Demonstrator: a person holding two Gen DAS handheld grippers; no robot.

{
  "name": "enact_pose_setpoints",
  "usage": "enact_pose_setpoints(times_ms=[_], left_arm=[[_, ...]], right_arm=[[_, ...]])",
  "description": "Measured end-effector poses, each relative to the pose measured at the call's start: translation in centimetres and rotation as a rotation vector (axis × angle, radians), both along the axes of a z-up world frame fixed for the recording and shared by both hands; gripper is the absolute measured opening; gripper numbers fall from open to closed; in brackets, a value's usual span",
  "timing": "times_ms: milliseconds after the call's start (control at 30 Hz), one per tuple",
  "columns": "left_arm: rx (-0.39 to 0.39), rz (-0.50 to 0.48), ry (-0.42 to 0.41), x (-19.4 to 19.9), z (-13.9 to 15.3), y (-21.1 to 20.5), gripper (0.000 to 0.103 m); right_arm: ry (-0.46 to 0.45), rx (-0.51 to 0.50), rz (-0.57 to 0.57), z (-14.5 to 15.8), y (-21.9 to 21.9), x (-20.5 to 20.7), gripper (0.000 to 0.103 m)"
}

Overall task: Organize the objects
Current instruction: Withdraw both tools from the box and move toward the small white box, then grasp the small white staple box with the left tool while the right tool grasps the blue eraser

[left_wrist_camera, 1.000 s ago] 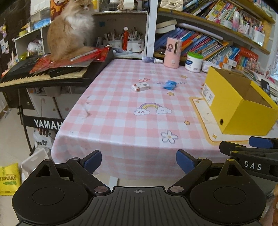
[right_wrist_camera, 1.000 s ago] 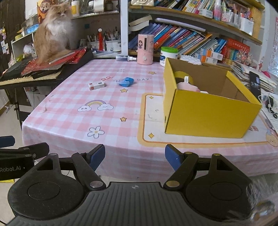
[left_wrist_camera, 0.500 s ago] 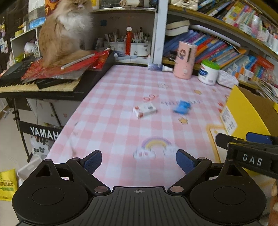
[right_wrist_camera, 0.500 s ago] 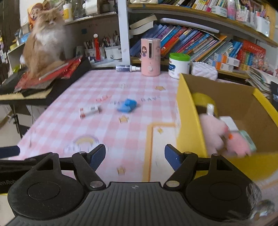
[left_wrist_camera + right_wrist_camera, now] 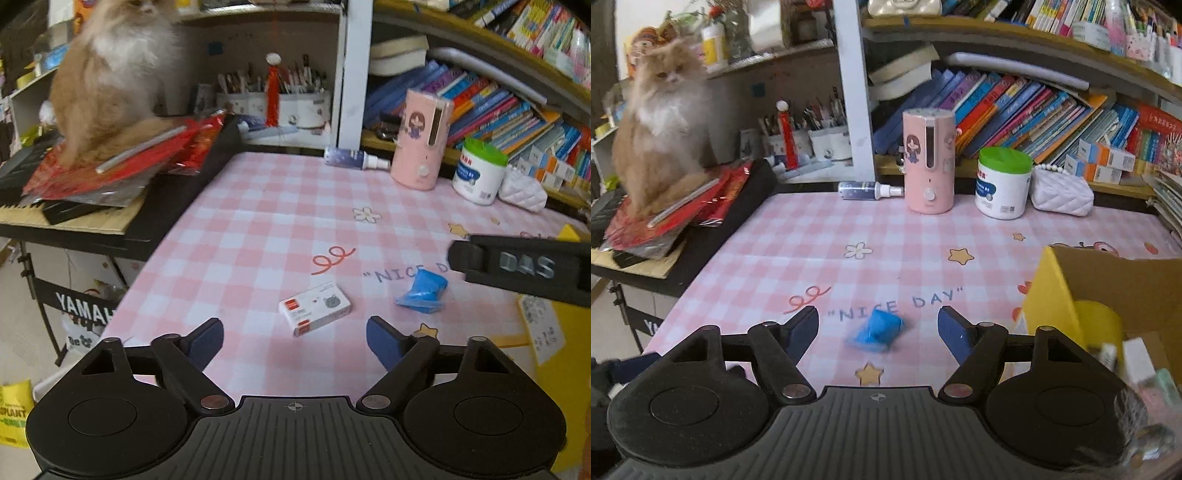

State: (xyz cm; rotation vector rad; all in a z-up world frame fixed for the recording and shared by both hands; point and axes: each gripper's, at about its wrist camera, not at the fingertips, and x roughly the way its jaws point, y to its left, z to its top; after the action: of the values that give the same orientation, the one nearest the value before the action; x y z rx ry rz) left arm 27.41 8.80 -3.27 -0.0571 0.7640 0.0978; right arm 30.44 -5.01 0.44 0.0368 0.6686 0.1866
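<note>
A small white and red box (image 5: pixel 314 307) lies on the pink checked tablecloth (image 5: pixel 258 229), between and just beyond the fingers of my open left gripper (image 5: pixel 294 341). A crumpled blue wrapper (image 5: pixel 423 291) lies to its right. In the right wrist view the blue wrapper (image 5: pixel 876 331) lies between the fingers of my open right gripper (image 5: pixel 878 328). The yellow cardboard box (image 5: pixel 1049 295) stands at the right, holding a yellow roll (image 5: pixel 1097 323) and several small items. My right gripper's finger shows in the left wrist view (image 5: pixel 517 267), above the wrapper.
A fluffy orange cat (image 5: pixel 661 122) sits on red packets on a keyboard at the table's left edge. A pink dispenser (image 5: pixel 928 162), a spray bottle (image 5: pixel 868 190), a green-lidded jar (image 5: pixel 1003 182) and a white purse (image 5: pixel 1060 194) stand along the back, below bookshelves.
Both grippers have moved forward over the table. The white box now lies before the left gripper and the blue wrapper between the right gripper's fingers. Both stay open.
</note>
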Motion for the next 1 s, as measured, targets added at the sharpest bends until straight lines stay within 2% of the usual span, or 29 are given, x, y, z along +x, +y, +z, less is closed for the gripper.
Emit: enact_pose_setpoints(times_ms=[133, 333, 467, 500, 600, 767, 1000], left_arm=[[0.005, 0.000, 0.023, 2.0, -1.3, -0.5, 0.079], [0.029, 0.017, 0.055, 4.5, -3.0, -1.0, 0.073], [0.036, 0.024, 0.074, 5.6, -3.8, -1.2, 0.071], [0.041, 0.027, 0.081, 5.9, -4.0, -1.3, 0.068], [0.027, 0.031, 0.087, 6.0, -4.3, -1.2, 0.060], [0.003, 0.031, 0.087, 5.5, -4.1, -0.5, 0.059], [-0.044, 0.060, 0.038, 2.1, -1.4, 1.3, 0.059]], right_arm=[[0.075, -0.027, -0.019, -1.9, 0.9, 3.6, 0.069], [0.245, 0.006, -0.049, -5.3, 0.8, 7.9, 0.063], [0.261, -0.002, -0.026, -6.1, 1.1, 8.4, 0.061], [0.264, -0.003, -0.020, -6.2, 1.1, 8.4, 0.060], [0.278, -0.010, 0.000, -6.7, 1.2, 8.6, 0.052], [0.276, -0.021, 0.047, -7.1, 1.4, 8.8, 0.031], [0.235, 0.032, 0.077, -5.3, 1.1, 7.4, 0.027]])
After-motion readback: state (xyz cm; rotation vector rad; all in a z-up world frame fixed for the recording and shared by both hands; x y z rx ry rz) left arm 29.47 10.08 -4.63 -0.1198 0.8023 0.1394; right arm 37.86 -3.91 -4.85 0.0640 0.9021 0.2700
